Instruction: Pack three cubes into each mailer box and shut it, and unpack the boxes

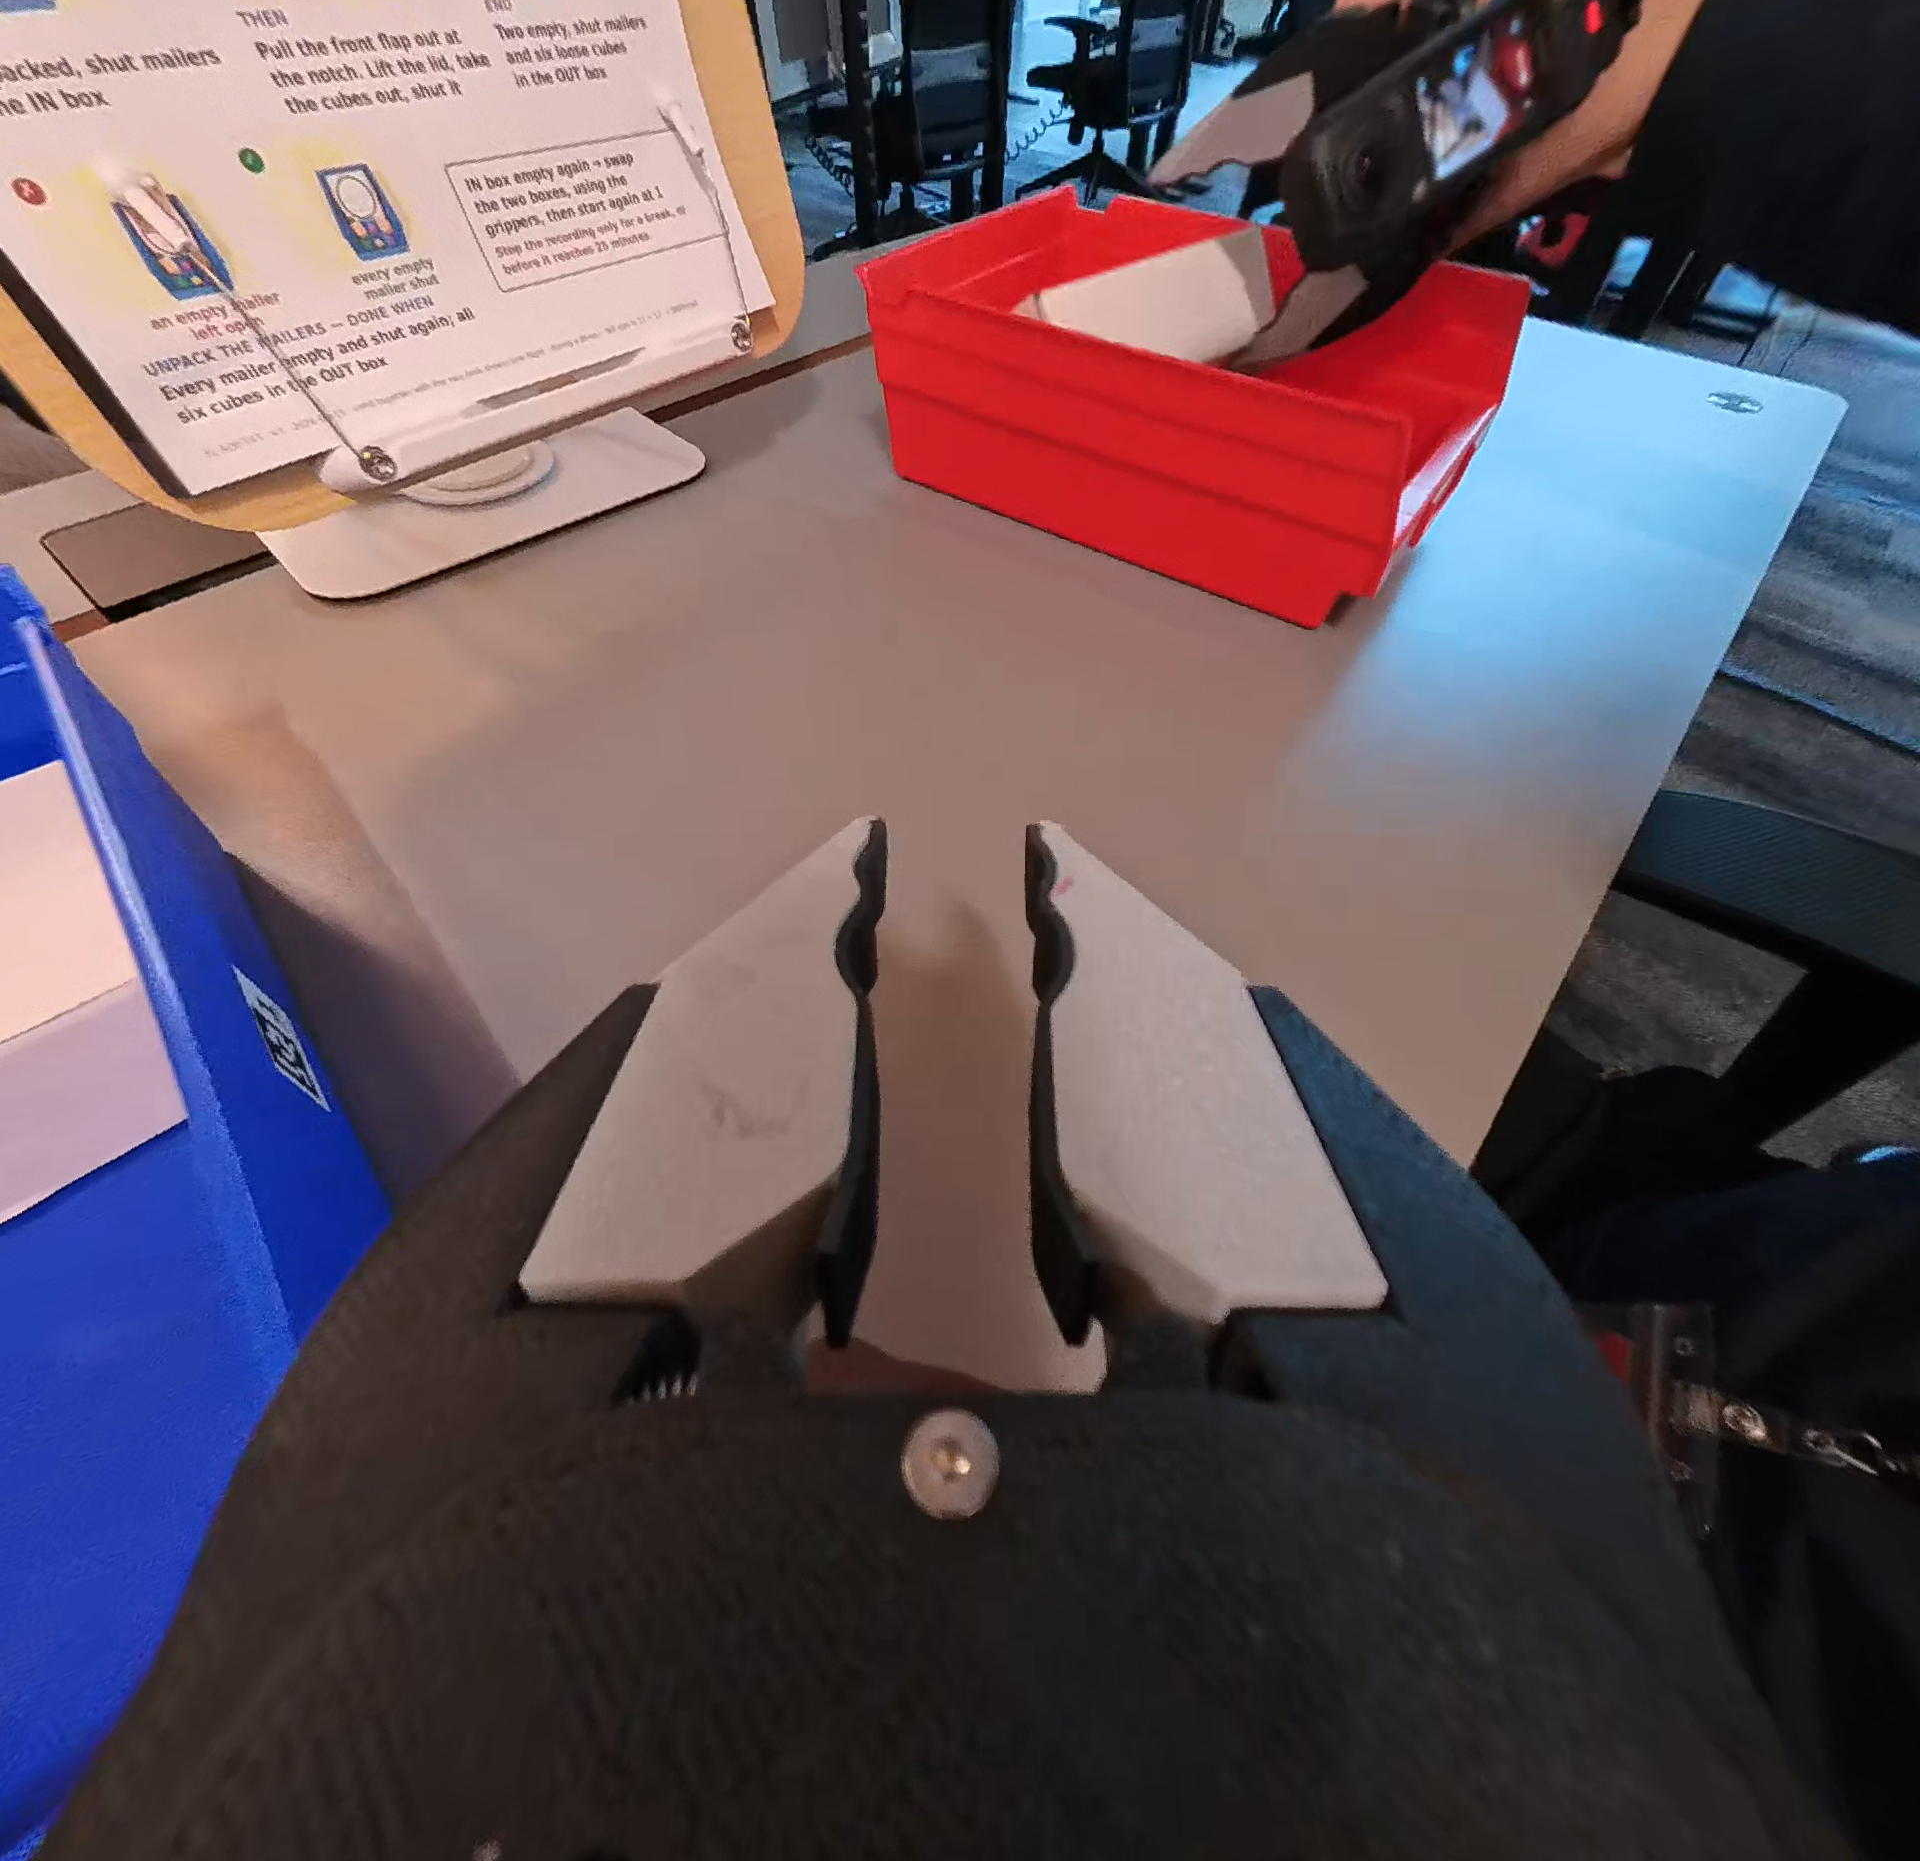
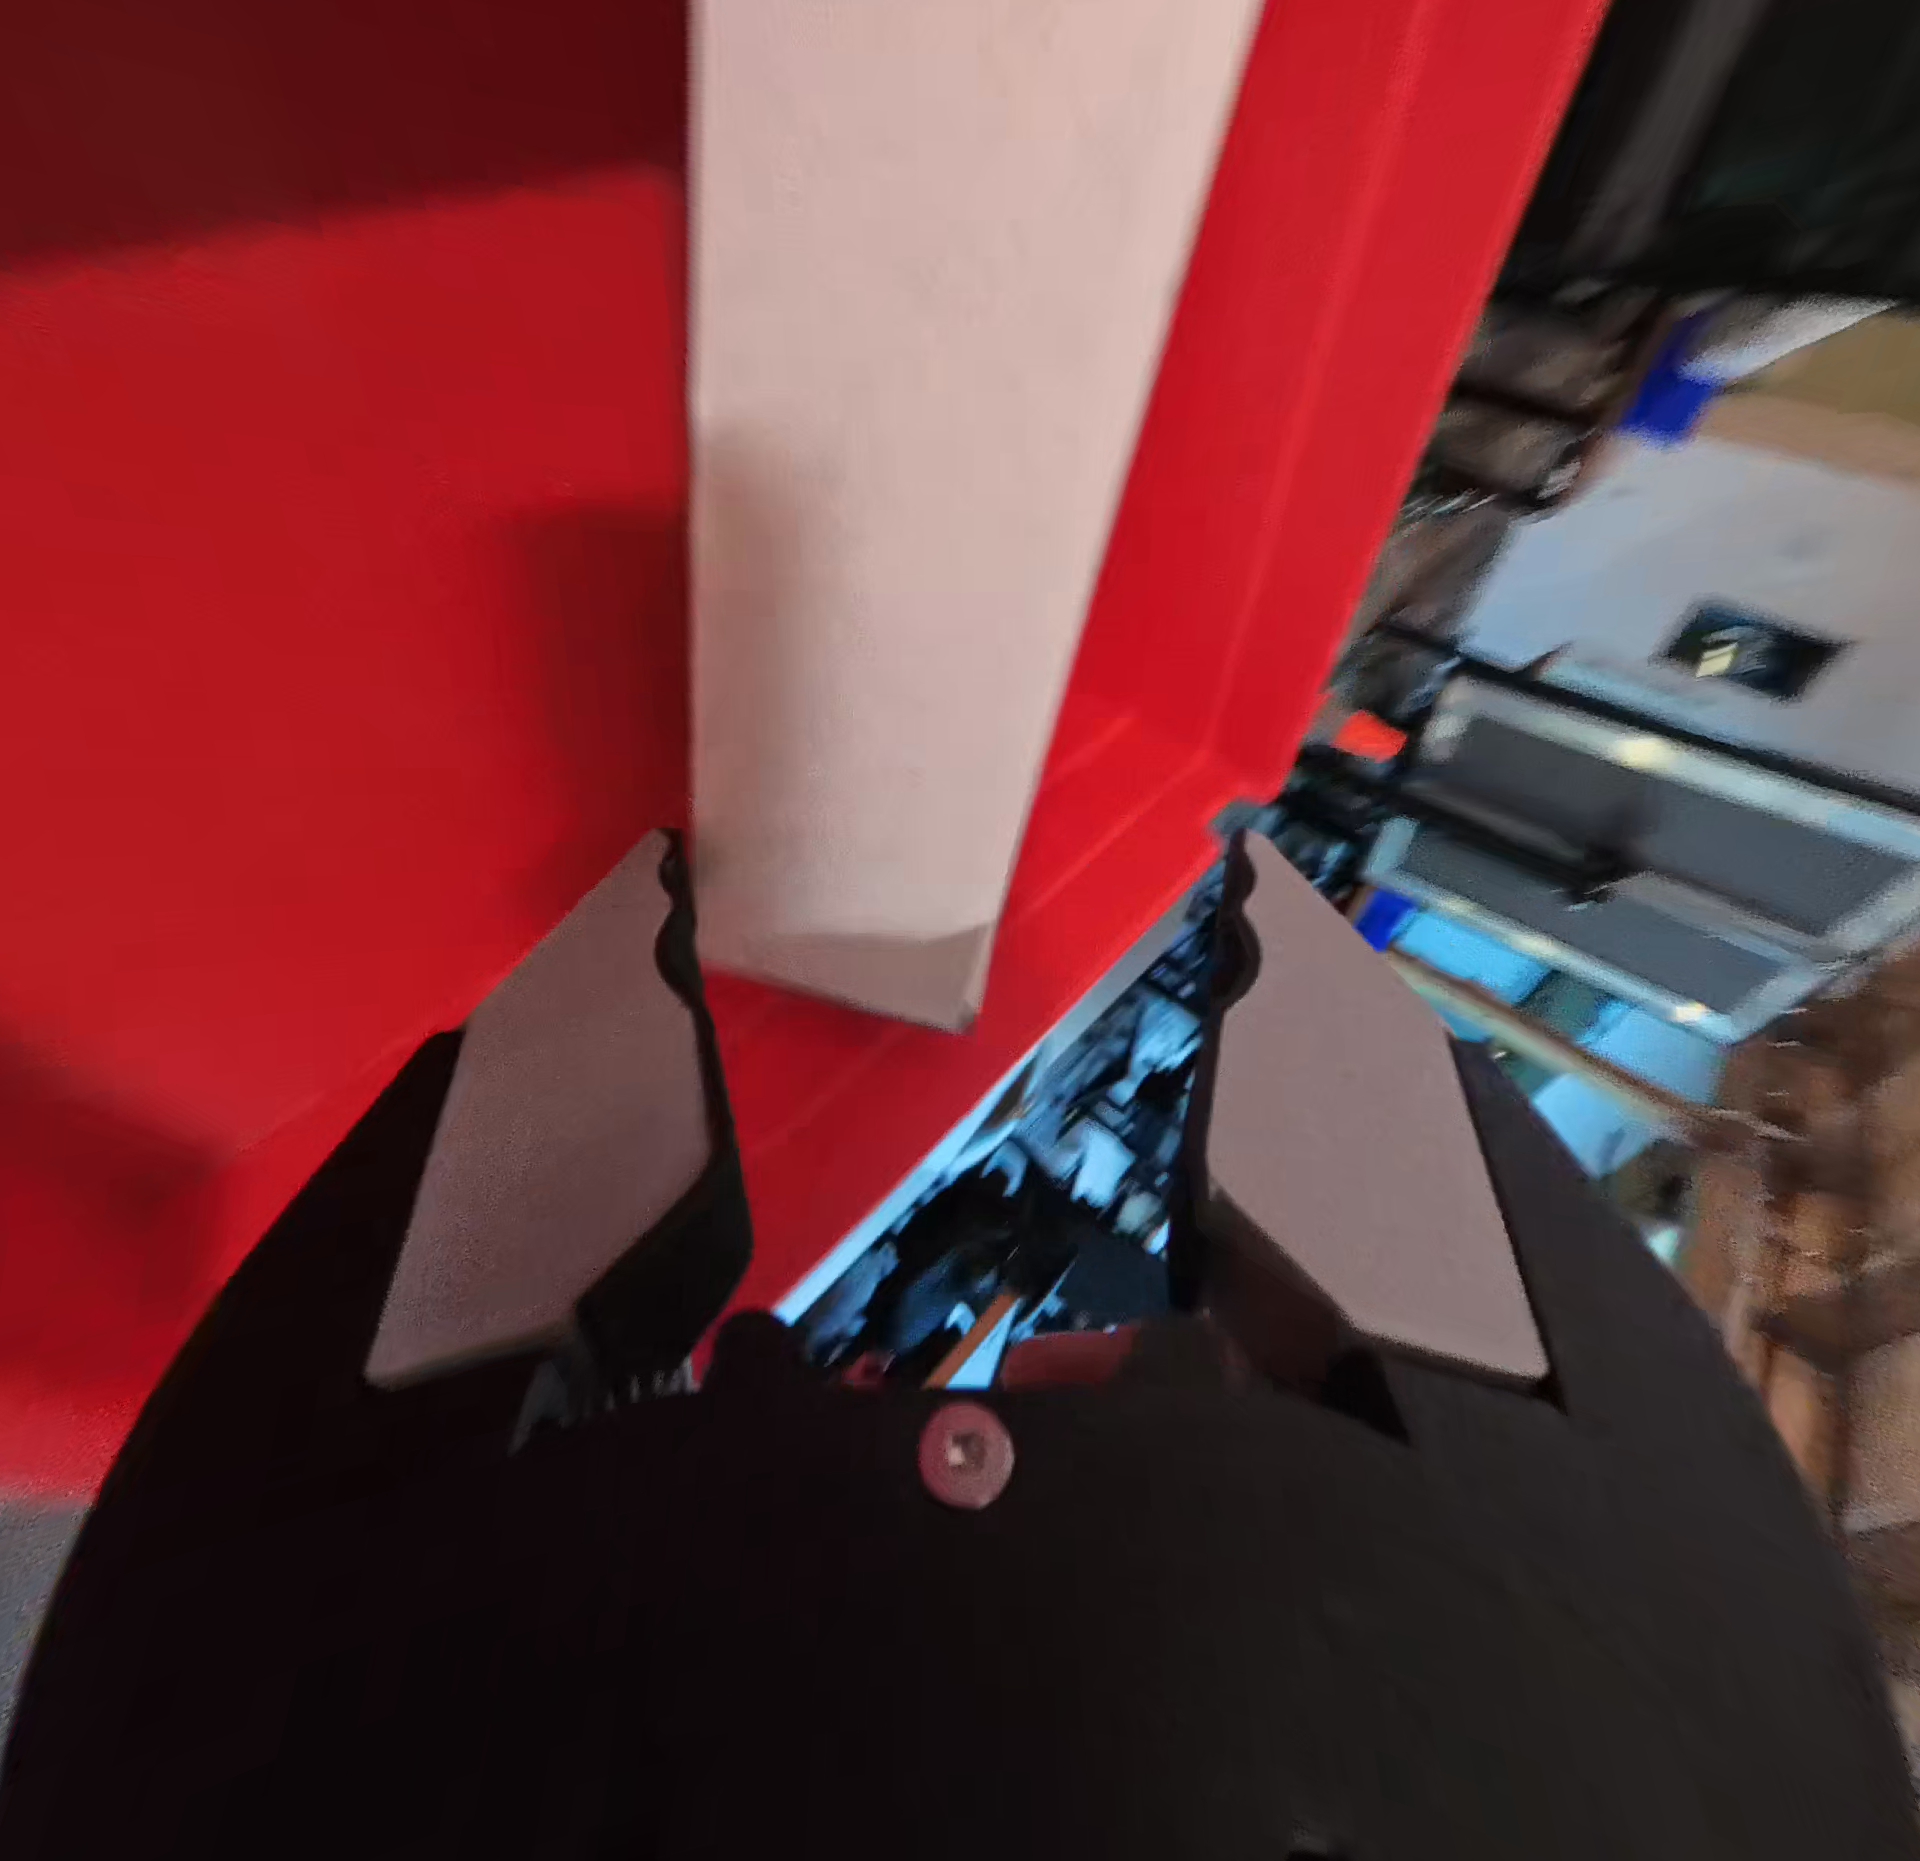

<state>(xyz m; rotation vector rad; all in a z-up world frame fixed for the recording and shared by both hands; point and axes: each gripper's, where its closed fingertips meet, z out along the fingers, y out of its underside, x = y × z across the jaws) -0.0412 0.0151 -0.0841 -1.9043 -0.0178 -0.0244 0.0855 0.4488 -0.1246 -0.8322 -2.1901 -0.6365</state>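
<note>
Right gripper [image 2: 951, 876] is tipped down into the red bin [image 1: 1143, 440], jaws wide apart and holding nothing, one finger [image 2: 561, 1084] just beside the near end of the white mailer box [image 2: 935, 461] lying inside; left gripper [image 1: 956, 876] hovers over the grey table [image 1: 727, 720], parted and empty; best now to straddle the box's end squarely, then close gently so the cardboard doesn't crush

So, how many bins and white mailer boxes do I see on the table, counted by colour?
Red bin: 1
Blue bin: 1
White mailer box: 2, one in the red bin, one in the blue bin
Total: 4
No cube shows in either view.
</note>
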